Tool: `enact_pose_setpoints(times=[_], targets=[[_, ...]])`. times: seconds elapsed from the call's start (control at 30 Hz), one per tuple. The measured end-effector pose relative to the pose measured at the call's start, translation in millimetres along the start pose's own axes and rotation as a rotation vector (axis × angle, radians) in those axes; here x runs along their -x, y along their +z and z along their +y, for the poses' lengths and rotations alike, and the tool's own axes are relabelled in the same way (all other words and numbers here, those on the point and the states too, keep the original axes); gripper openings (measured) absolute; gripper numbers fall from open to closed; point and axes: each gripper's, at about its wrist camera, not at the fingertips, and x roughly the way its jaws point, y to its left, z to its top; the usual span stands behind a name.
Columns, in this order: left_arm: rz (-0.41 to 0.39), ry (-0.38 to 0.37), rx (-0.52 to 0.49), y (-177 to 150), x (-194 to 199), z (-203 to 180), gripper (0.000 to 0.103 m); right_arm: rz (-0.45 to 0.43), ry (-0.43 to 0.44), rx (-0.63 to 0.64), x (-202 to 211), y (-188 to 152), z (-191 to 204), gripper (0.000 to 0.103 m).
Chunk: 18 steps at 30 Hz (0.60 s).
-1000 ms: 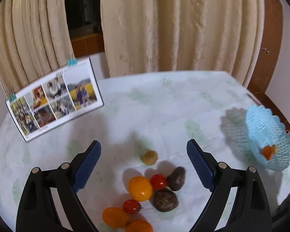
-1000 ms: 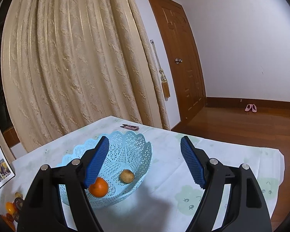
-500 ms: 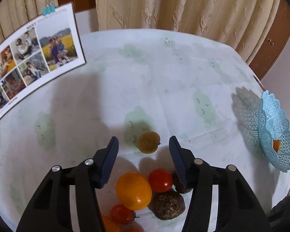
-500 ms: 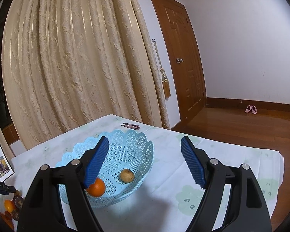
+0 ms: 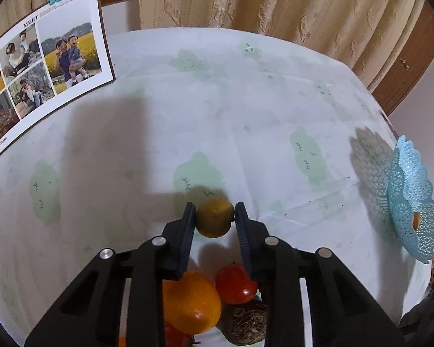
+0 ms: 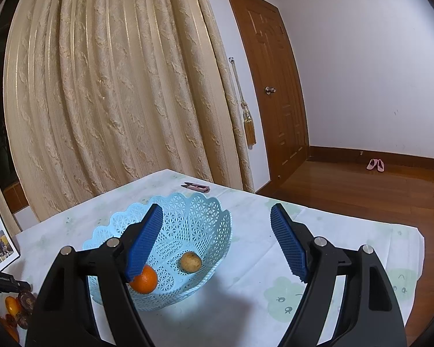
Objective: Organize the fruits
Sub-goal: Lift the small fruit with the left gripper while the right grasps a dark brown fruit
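On the far left of the left wrist view, a photo board (image 5: 43, 66) is leaning up at the back of the table (image 5: 246, 101). It is not part of the job.

Moving right, the left gripper (image 5: 214, 219) is pinching a small yellow-brown fruit (image 5: 214, 217). Its jaws have just been closing, and now both blue pads are pressing on the sides of the fruit. The fruit looks like it is still sitting on the table cloth. Just below it, close to the camera, more fruits are waiting in a little pile: a big orange fruit (image 5: 189, 306), a red tomato (image 5: 235, 284) and a dark wrinkly fruit (image 5: 244, 322).

Further right, well apart from the pile, the blue basket (image 5: 410, 202) is sitting near the table edge.

In the right wrist view, the right gripper (image 6: 217, 243) is hanging above that basket (image 6: 205, 211) with its jaws spread wide and nothing between them. Two fruits are already lying inside: an orange (image 6: 144, 280) and a small brown fruit (image 6: 190, 261).

So the step going on is picking up the next fruit. I think the job is only partly done, since many fruits are still out on the table.

Next, the left hand is going to need to lift the fruit straight up, carry it across to the right, and let go over the basket. It should be holding gently, because a round fruit can slip out and roll away.
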Motion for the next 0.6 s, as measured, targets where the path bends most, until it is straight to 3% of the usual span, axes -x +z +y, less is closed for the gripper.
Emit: enact_pose_setpoints(times=[0.23, 0.47, 0.6], targets=[[-0.076, -0.019, 0.016, -3, 27, 7, 0.029, -0.011, -0.015, 0.021, 2, -1, 4, 0.078], [-0.242, -0.03, 0.037, -3, 88, 19, 0.029, -0.055, -0.039, 0.115, 10, -4, 23, 0.078], [-0.333, -0.022, 0.053, -1, 119, 27, 0.029, -0.048, 0.038, 0.134, 27, -7, 46, 0.078]])
